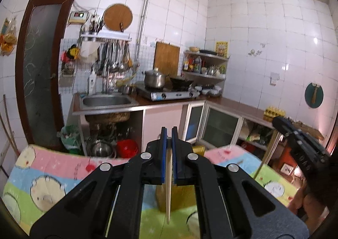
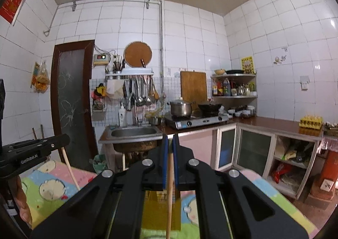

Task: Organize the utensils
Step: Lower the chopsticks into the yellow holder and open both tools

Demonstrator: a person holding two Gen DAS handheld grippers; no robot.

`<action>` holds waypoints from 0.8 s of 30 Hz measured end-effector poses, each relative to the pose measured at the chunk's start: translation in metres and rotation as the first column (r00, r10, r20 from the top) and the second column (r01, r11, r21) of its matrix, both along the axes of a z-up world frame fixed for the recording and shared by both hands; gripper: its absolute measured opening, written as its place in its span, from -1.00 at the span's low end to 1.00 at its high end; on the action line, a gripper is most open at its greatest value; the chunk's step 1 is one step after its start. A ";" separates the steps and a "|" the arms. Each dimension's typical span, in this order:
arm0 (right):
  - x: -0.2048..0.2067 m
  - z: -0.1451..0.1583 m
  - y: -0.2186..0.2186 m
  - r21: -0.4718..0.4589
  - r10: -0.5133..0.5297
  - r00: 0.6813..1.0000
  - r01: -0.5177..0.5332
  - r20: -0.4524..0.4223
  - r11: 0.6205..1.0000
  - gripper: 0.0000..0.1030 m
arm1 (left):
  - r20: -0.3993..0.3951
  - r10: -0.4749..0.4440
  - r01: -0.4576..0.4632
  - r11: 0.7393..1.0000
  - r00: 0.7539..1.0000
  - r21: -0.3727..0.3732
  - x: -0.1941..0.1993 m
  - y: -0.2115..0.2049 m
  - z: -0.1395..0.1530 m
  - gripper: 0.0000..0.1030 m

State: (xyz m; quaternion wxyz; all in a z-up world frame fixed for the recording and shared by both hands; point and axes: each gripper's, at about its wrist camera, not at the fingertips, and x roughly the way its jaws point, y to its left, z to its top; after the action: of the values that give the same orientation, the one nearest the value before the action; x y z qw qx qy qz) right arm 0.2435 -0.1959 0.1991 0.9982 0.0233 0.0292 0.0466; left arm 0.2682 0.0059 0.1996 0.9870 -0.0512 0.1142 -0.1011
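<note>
Left wrist view, far left: dark-framed door (image 1: pixel 40 70), then the table's pastel cartoon cloth (image 1: pixel 42 175) low in frame. Behind it a steel sink (image 1: pixel 106 101) with hanging ladles above, and a stove (image 1: pixel 169 93) carrying a steel pot (image 1: pixel 154 78) and a dark wok. Centre: left gripper (image 1: pixel 168 133), jaws pinched tight on a pale wooden chopstick (image 1: pixel 168 186) that hangs down from the blue pads, roughly upright, lower end over the cloth, in front of a yellow-olive box (image 1: pixel 181 196) on the table. Right edge: the right gripper (image 1: pixel 300 141) seen side-on, blurred, its chopstick a thin line below it. Right wrist view, left edge: the left gripper (image 2: pixel 31 150) side-on, its chopstick (image 2: pixel 70 171) slanting down toward the cloth (image 2: pixel 52 188); a fingertip (image 2: pixel 24 213) shows at lower left. Centre: right gripper (image 2: pixel 169 146), jaws closed on a second wooden chopstick (image 2: pixel 169 196), hanging near vertical, in front of the same yellow-olive box (image 2: pixel 156 211). Right: counter with an egg tray (image 2: pixel 311 121), open shelves below. Both chopsticks lifted clear, whether tips touch the cloth can't be told.
</note>
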 end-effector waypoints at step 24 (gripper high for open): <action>0.123 -0.050 0.010 -0.007 -0.029 0.999 0.029 -0.024 1.000 -0.91 | -0.049 0.053 -0.048 0.994 0.997 0.094 0.119 -0.048 -0.064 -0.94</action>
State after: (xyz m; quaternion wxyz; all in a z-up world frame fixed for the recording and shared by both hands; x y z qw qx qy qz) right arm 0.3666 -0.1855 0.1495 0.9984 0.0211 0.0411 0.0318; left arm 0.3868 -0.0421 0.1355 0.9873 -0.0107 0.1425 -0.0693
